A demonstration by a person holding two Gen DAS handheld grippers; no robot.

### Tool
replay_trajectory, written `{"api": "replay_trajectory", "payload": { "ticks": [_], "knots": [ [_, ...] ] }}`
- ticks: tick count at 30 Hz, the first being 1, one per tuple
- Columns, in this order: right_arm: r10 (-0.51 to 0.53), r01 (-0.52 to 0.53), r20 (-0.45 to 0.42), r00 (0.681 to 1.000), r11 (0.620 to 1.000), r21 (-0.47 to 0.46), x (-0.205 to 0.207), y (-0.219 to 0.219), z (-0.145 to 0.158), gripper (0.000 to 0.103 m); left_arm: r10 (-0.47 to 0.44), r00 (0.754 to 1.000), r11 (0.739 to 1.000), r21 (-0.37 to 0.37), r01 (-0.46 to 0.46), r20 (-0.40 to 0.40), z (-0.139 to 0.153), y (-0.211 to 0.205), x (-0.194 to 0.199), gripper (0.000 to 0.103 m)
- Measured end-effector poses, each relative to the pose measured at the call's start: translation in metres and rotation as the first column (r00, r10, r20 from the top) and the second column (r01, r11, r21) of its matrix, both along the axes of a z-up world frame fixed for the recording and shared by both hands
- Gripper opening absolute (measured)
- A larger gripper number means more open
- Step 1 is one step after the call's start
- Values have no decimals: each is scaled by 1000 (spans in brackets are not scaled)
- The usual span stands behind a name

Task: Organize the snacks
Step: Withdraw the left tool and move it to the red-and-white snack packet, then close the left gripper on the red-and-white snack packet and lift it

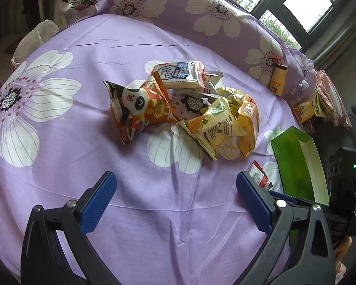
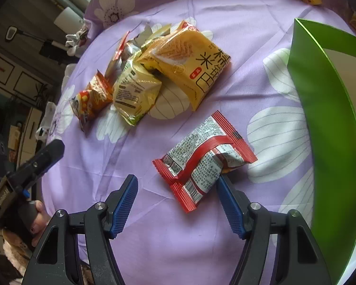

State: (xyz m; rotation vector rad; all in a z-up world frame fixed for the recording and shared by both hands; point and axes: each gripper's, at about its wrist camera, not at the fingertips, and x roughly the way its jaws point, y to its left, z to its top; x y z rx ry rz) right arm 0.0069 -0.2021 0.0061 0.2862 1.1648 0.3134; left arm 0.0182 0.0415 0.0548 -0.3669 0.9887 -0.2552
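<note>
A pile of snack bags point(image 1: 201, 109) lies in the middle of a purple flowered bedsheet point(image 1: 83, 142); an orange panda bag point(image 1: 137, 104) is at its left end. A red-edged packet point(image 2: 201, 156) lies apart from the pile, close to an open green box point(image 2: 327, 118). My right gripper point(image 2: 177, 180) is open over the packet's near end; its right fingertip point(image 2: 223, 185) is beside the packet's edge and the left finger stands clear. My left gripper point(image 1: 175, 178) hangs open over bare sheet in front of the pile, holding nothing.
A large yellow bag point(image 2: 187, 64) and a yellow-green bag point(image 2: 135, 92) top the pile. Small yellow cartons point(image 1: 278, 80) and more packets point(image 1: 325, 99) line the pillow edge at the right. A hand point(image 2: 39, 216) holds the left gripper at the bed's edge.
</note>
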Motion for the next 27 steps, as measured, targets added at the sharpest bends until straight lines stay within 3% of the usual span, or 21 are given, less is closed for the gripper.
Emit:
{"api": "replay_trajectory", "payload": {
  "ticks": [4, 7, 16, 22, 27],
  "knots": [
    [-58, 55, 60, 996, 997, 50, -6, -12, 16, 71, -41, 999, 997, -72, 38, -28, -4, -12, 1, 94],
    [-97, 88, 81, 992, 990, 108, -7, -21, 20, 71, -73, 996, 991, -112, 67, -49, -6, -25, 2, 84],
    [-158, 146, 89, 983, 981, 126, 5, -12, 21, 66, -192, 979, 979, -78, 186, -72, -11, -78, 8, 68],
    [-224, 214, 44, 974, 963, 164, 6, -28, 14, 66, -209, 975, 978, -43, 206, -76, -16, -95, 12, 65],
    [-247, 240, 28, 969, 957, 163, 11, -33, 7, 66, -233, 967, 972, -47, 229, -104, -25, -109, 16, 56]
  ]
}}
